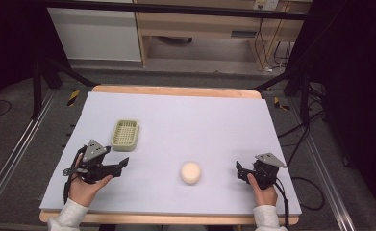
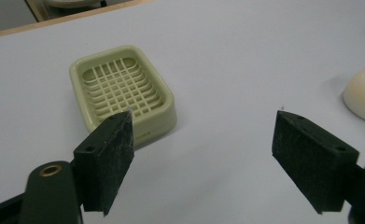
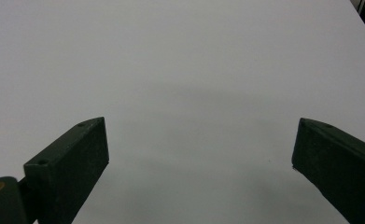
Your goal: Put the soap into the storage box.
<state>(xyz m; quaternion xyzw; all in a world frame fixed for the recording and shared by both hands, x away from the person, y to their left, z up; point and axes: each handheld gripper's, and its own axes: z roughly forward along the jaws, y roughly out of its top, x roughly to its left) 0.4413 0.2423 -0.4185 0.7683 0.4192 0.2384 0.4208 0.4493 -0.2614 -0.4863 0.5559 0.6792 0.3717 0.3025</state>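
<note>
Resting on the table (image 1: 176, 120), the round cream soap (image 1: 190, 173) is lying between both grippers, touching neither. The left gripper (image 2: 203, 154) is holding its jaws spread, facing the green soap dish (image 2: 122, 91). The right gripper (image 3: 201, 154) is keeping its jaws spread over bare table surface.

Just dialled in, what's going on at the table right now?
A person holds a claw in each hand over the lilac-covered table. The left claw is open, facing the pale green slotted plastic soap dish. The right claw is open over bare surface. The round cream soap bar lies between them, untouched.
</note>
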